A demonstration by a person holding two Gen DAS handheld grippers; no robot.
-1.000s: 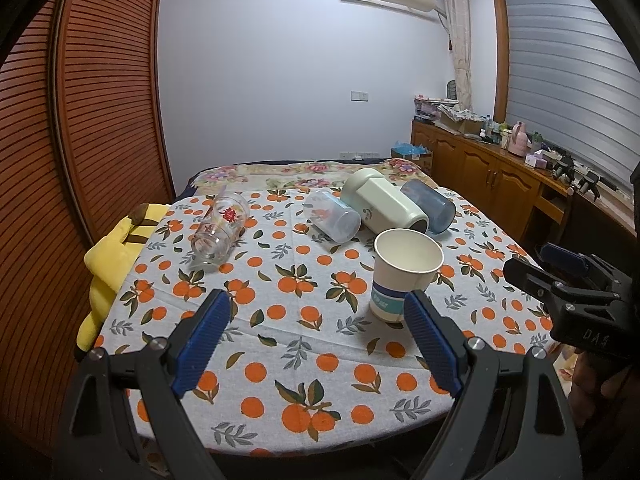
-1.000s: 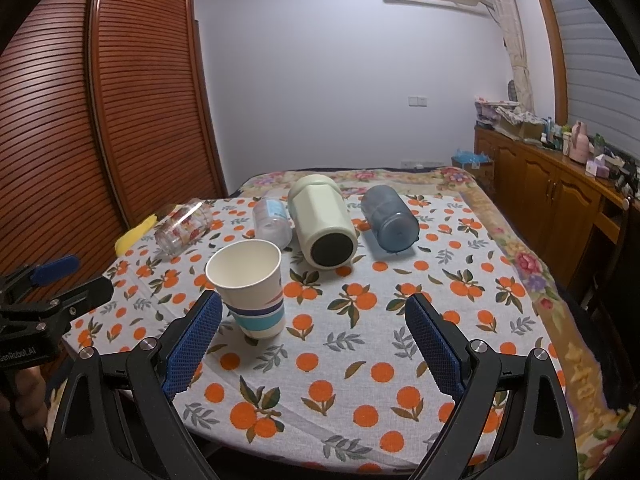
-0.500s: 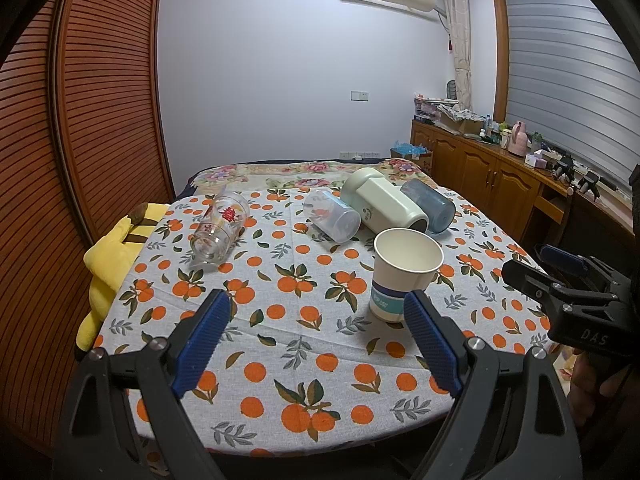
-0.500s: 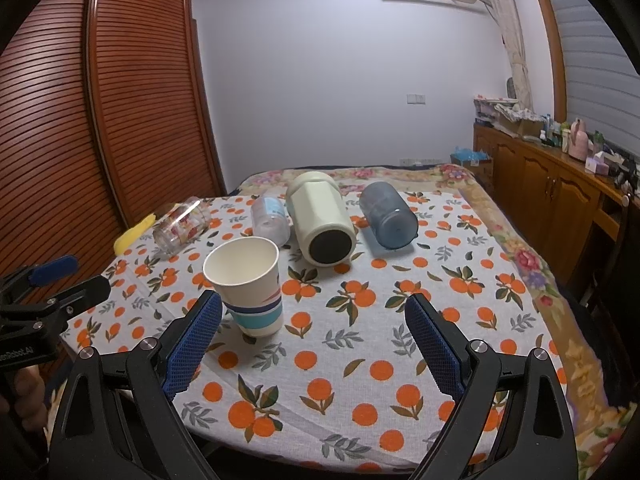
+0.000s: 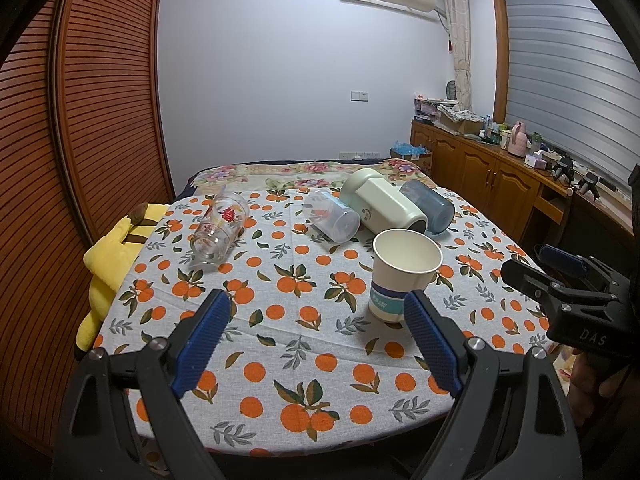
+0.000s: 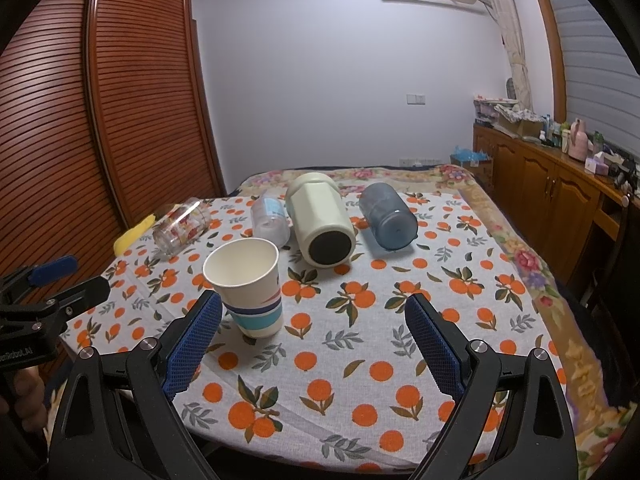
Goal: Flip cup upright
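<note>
While both hand-held grippers gape empty, the paper cup (image 5: 404,274) stands on the orange-print tablecloth (image 5: 304,344)

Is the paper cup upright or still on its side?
Upright: the paper cup stands on its base on the tablecloth, open rim facing up, inside empty.

Orange-print tablecloth (image 5: 304,344); blue-striped white cup (image 5: 402,276)

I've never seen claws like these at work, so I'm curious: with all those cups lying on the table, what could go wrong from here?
The upright white paper cup stands close to the right claw; reaching past it could tip it.

The pale green ribbed tumbler, the clear plastic cup and the blue translucent cup lie close together, so grabbing one may roll another.

The printed glass lies near the table's left edge and might roll off.
</note>
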